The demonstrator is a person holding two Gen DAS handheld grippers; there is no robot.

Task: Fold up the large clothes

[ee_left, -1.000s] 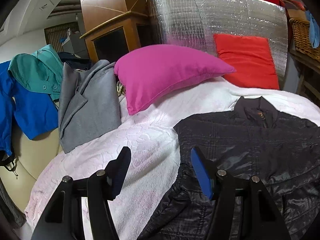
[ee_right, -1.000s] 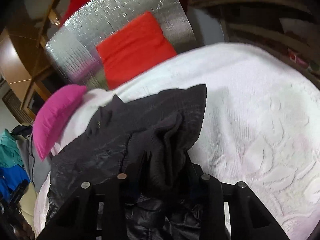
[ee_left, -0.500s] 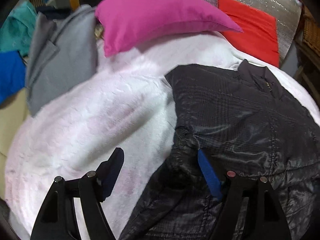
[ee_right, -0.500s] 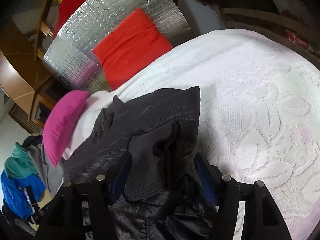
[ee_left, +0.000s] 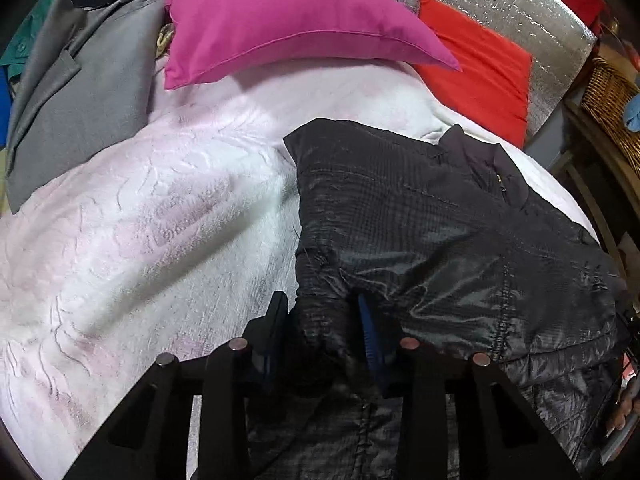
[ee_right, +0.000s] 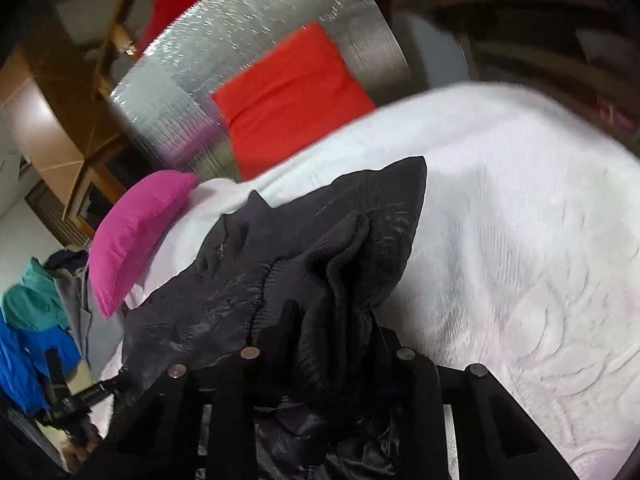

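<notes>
Black jacket (ee_left: 460,240) spread on my white blanket (ee_left: 140,240), magenta pillow (ee_left: 288,20) and red cushion (ee_left: 484,68) beyond.
My left gripper (ee_left: 322,324) and right gripper (ee_right: 334,320) have just closed, each pinching jacket fabric; bare blanket lies open on both sides.

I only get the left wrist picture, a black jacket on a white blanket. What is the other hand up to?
Observer: The right gripper has just closed its fingers on the bunched sleeve of the black jacket.
Visitor: Which end of the sleeve?
Observer: Near its ribbed knit cuff, which lies folded over the jacket.
Visitor: What lies past it?
Observer: Only a wide stretch of white blanket.
</notes>
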